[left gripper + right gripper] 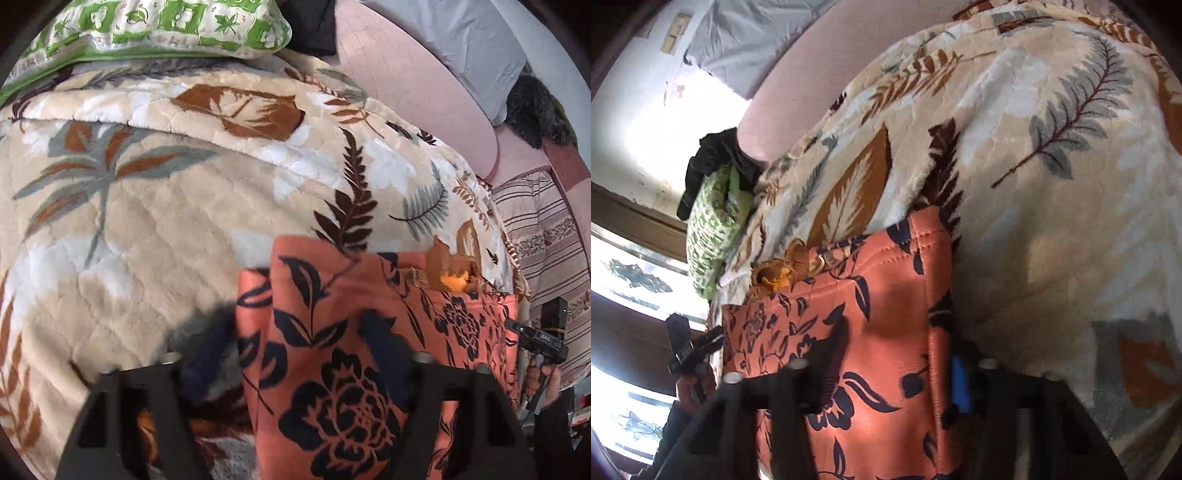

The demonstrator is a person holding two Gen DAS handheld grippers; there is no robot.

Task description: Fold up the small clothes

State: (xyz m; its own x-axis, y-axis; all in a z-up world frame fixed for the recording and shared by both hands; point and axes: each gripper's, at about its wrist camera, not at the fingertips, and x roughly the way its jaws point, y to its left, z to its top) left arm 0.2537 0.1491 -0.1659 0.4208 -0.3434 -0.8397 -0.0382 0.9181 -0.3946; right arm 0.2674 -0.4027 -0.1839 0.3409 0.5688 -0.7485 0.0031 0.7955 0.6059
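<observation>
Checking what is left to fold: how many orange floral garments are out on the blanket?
1. The orange floral garment lies on the leaf-print blanket, between both grippers' fingers. Others may be hidden outside the views.

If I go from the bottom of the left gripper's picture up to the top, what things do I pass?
Orange flowered cloth → beige leaf-print blanket → green and white pillow.

The floral garment (332, 332) lay on the leaf-patterned blanket (147, 221), near its edge. A pillow (159, 26) sat on the blanket's far side. A small bow (452, 275) lay just beyond the garment's far edge.
</observation>
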